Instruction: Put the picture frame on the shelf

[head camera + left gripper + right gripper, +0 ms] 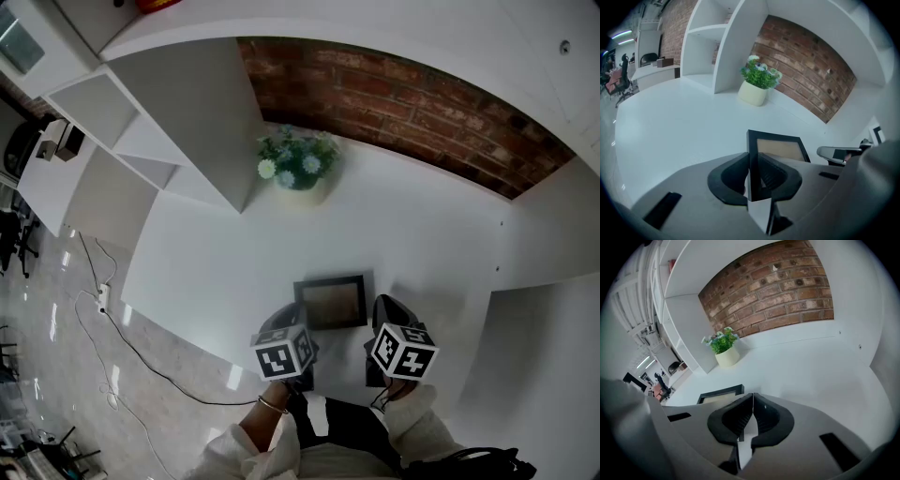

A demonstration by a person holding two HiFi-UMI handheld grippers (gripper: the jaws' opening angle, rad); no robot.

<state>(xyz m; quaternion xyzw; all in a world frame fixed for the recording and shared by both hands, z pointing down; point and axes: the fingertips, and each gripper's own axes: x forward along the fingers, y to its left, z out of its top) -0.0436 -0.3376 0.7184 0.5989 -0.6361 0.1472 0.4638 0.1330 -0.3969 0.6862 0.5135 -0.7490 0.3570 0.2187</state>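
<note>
Plainly, a brick wall (394, 89) backs the white desk (422, 225) and shelf (187, 103).

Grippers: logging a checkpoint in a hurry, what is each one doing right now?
Left gripper: closed on the picture frame's left edge.
Right gripper: closed, nothing between its jaws.

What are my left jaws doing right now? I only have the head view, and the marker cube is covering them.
Observer: In the left gripper view, the left gripper has its jaws pinched on the left edge of the picture frame.
Operator: And the right one?
Observer: In its own view, the right gripper has its jaws together on nothing. The picture frame shows off to its left, not between the jaws.
</note>
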